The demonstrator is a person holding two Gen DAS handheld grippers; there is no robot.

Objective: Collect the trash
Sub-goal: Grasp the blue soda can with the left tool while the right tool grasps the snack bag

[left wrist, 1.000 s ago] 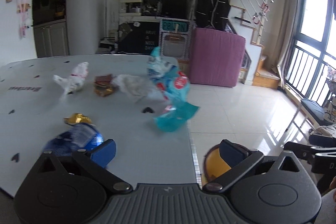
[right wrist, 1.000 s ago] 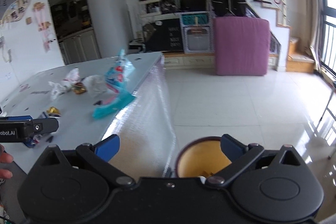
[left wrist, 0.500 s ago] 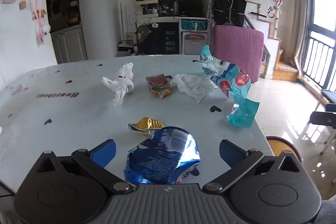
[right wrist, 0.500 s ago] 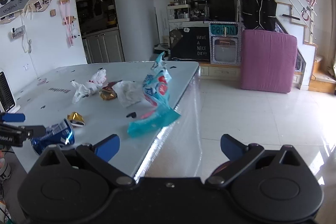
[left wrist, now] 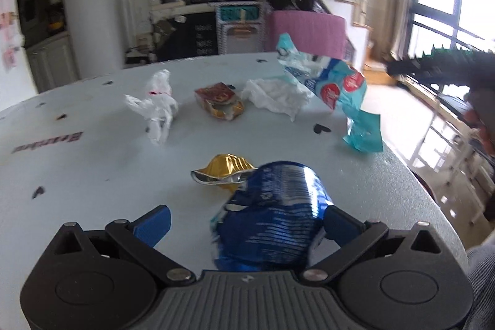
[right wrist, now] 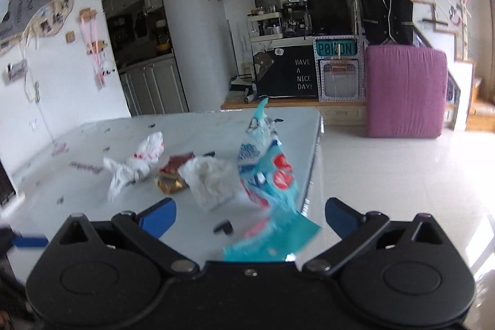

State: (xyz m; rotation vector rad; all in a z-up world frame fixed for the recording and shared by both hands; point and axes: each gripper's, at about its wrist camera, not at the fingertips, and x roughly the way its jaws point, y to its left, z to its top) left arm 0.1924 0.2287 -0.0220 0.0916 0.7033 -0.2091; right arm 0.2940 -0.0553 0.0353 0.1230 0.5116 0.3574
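Your left claw (left wrist: 246, 221) stands spread wide over the near edge of the white bench (left wrist: 77, 169), gripping nothing. A crushed blue can (left wrist: 275, 218) lies on the bench between its fingers, crowded against the right finger, with a clear gap to the left finger. Just beyond the can, touching or nearly touching it, sits a crumpled gold wrapper (left wrist: 224, 172).

Further back on the bench, from left to right, you have a knotted white plastic bag (left wrist: 154, 107), a flattened red and gold packet (left wrist: 219, 104), a wad of white tissue (left wrist: 275, 95), and a tall, crumpled blue and red snack bag (left wrist: 334, 88) that trails to a teal end near the bench's right edge.

Your right claw (right wrist: 250, 214) is also released and holds nothing. It hovers at the right side of the bench, with the teal end of the snack bag (right wrist: 272, 240) lying between its fingers, closer to the right one. From this view the tissue (right wrist: 210, 178), the packet (right wrist: 171, 175) and the plastic bag (right wrist: 136, 163) lie beyond it, to the left of the snack bag.
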